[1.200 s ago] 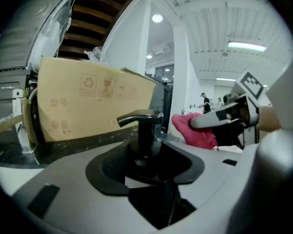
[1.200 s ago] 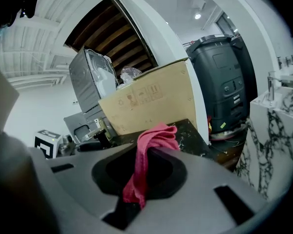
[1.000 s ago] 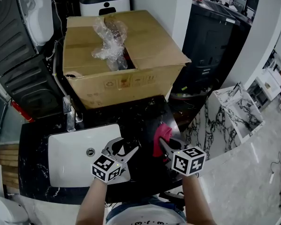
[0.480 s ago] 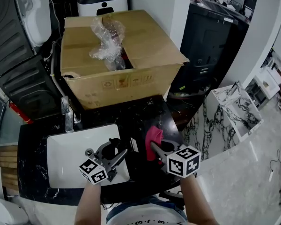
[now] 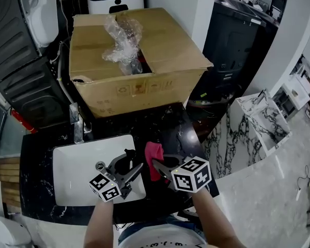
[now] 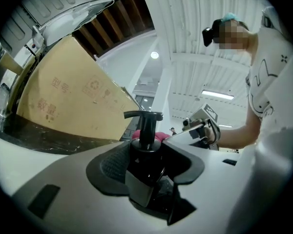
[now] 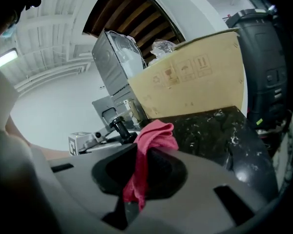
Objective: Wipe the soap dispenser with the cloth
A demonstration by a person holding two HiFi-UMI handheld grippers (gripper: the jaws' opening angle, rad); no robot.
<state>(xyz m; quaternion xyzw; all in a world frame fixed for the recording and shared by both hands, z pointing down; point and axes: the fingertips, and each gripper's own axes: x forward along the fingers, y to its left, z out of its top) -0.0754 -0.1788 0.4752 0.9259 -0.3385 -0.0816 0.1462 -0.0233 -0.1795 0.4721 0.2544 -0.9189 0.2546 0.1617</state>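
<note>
Left gripper (image 5: 130, 162): jaws clamped on the body of a black pump-top plastic soap dispenser (image 6: 142, 133), pointing roughly level.
Soap dispenser: held in the left gripper's jaws above the right rim of the white rectangular sink basin (image 5: 75, 172), its pump head (a short spout turned to one side) sticking out past the jaws.
Right gripper (image 5: 159, 165): closed on a crumpled pink cloth (image 7: 155, 134), tilted slightly downward.
Cloth: bunched and standing up out of the right gripper's jaws, just beside the dispenser on its right; whether the two touch cannot be told.
Surroundings: a black marble counter (image 5: 168, 125) around the basin, a large open brown cardboard box (image 5: 160, 50) behind it with clear plastic wrap (image 5: 121, 37) on top.
</note>
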